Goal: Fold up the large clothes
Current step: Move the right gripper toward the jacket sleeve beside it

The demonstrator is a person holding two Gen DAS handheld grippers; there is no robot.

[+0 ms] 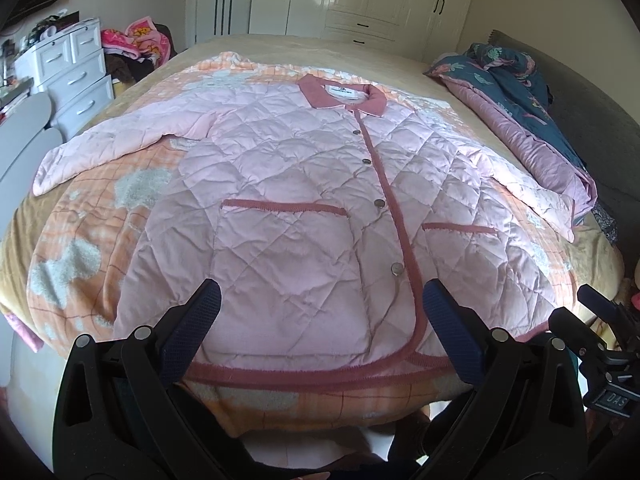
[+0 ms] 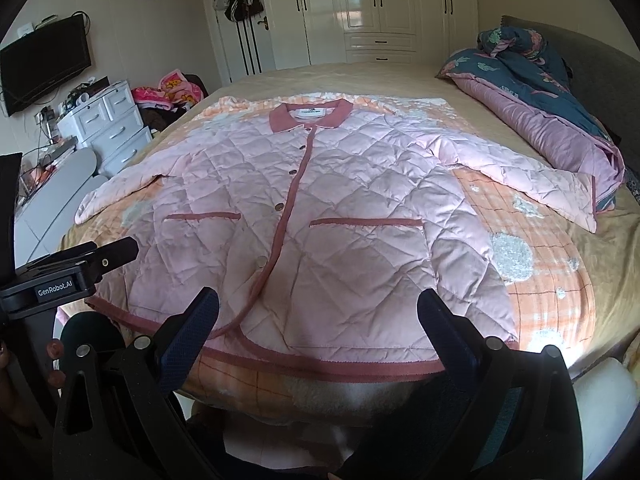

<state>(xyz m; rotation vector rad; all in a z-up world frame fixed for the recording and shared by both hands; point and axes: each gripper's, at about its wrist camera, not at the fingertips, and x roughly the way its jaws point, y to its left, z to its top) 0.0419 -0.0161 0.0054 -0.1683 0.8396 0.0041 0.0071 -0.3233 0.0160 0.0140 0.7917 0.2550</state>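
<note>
A large pink quilted jacket [image 1: 304, 200] with a dark pink collar, trim and two pockets lies flat and buttoned, front up, on the bed, sleeves spread to both sides. It also shows in the right wrist view [image 2: 328, 216]. My left gripper [image 1: 320, 308] is open and empty, hovering above the hem near the bed's front edge. My right gripper [image 2: 318, 312] is open and empty, also above the hem. Each gripper shows at the edge of the other's view.
An orange checked blanket [image 1: 92, 216] lies under the jacket on the beige bed [image 2: 400, 76]. A blue floral quilt [image 2: 540, 96] is heaped at the right. White drawers [image 1: 76, 68] and a pink pile [image 1: 140, 40] stand left; wardrobes [image 2: 360, 8] behind.
</note>
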